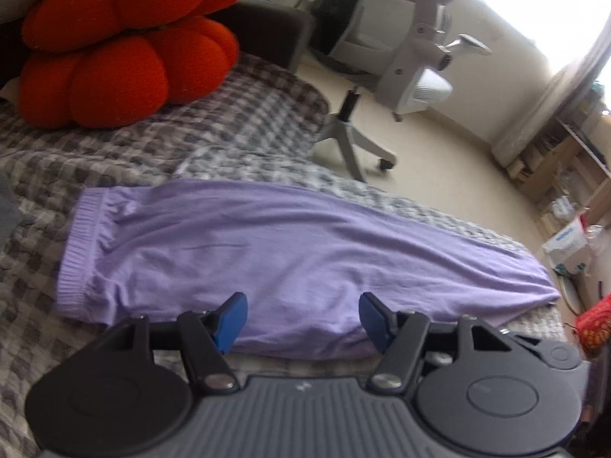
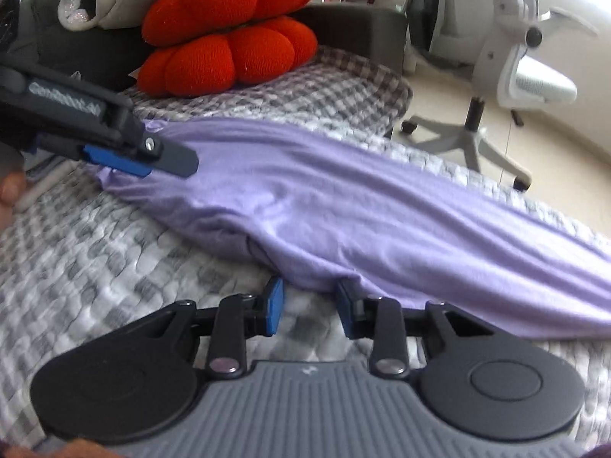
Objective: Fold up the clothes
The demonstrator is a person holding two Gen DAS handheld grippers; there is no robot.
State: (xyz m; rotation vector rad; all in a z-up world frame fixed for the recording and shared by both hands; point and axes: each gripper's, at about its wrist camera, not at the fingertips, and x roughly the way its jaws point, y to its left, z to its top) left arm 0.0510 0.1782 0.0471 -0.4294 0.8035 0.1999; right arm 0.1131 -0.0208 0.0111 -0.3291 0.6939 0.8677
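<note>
So the lilac garment [image 1: 290, 252] was lying stretched out long across the checked bedspread [image 1: 236, 114], ribbed band over toward 9 o'clock from where the left gripper [image 1: 303, 320] was looking, other end trailing off to about 3 at the bed's edge. Two red cushions [image 1: 126, 45] were piled up at 11, and an office chair [image 1: 412, 61] sat on the floor around 1. The left gripper had its blue pads spread wide right at the near edge of the cloth, nothing between them, not gripping anything as far as I could see. The right gripper [image 2: 310, 305] was down at the near hem too, jaws partway apart, with the cloth's edge touching or maybe draped on the right-hand pad, but I couldn't tell if it was actually pinched. Looked to me like the garment was smoothed flat and they were lining up for the first fold. Next move, I'd guess: both need to bite the near edge properly, then lift and carry it across toward 12 without dragging the whole thing.
</note>
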